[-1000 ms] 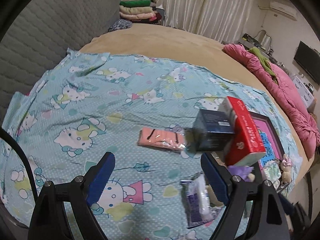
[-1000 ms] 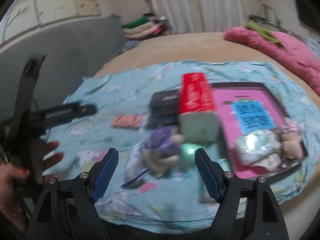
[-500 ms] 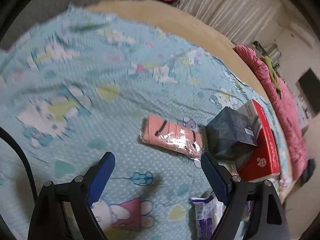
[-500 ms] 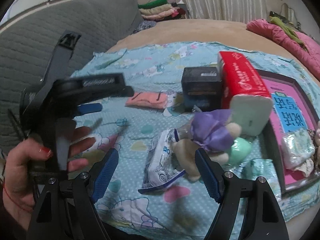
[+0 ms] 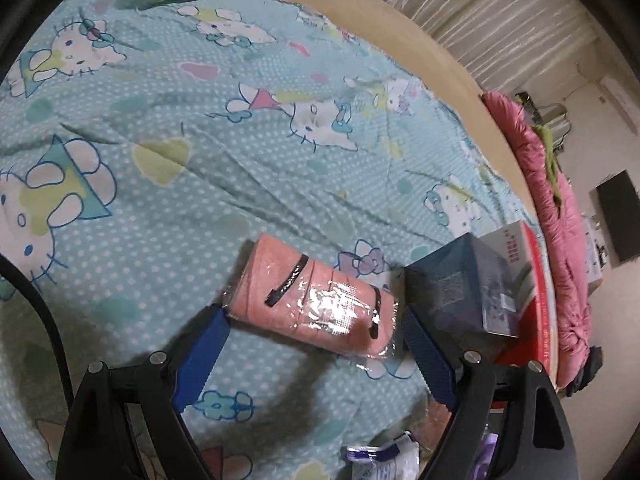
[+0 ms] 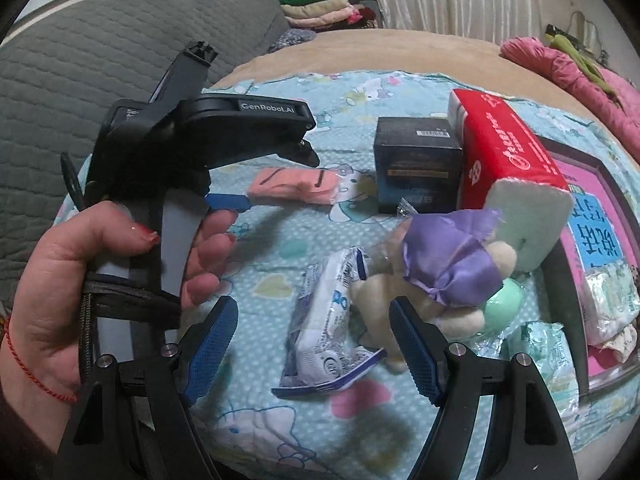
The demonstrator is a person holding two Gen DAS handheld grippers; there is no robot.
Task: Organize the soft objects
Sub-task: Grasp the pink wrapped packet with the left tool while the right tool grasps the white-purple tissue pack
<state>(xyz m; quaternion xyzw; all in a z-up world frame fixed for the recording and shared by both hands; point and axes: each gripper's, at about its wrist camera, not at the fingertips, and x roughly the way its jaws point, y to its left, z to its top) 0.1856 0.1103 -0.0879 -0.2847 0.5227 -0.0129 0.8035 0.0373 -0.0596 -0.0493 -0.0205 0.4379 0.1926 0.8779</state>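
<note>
A pink cloth packet (image 5: pixel 316 300) in clear plastic lies on the blue cartoon-cat sheet (image 5: pixel 200 140). My left gripper (image 5: pixel 314 314) stands open over it, one blue pad at each end and neither pressing. In the right wrist view a hand (image 6: pixel 60 280) holds that gripper above the same pink packet (image 6: pixel 296 186). My right gripper (image 6: pixel 314 308) is open above a white-and-blue tissue packet (image 6: pixel 328 320). Beside that packet lies a cream plush toy with a purple bow (image 6: pixel 444 268). Nothing is held.
A dark box (image 6: pixel 416 164) and a red tissue pack (image 6: pixel 508 152) sit behind the plush. A dark-rimmed pink tray (image 6: pixel 560 276) at right holds packets; a green ball (image 6: pixel 506 300) lies by it. Grey headboard (image 6: pixel 80 60) left, pink quilt (image 6: pixel 580 72) far right.
My left gripper has dropped and rolled toward the pink packet, which now lies between its fingers. My right gripper came down closer to the tissue packet and plush, then held still.
</note>
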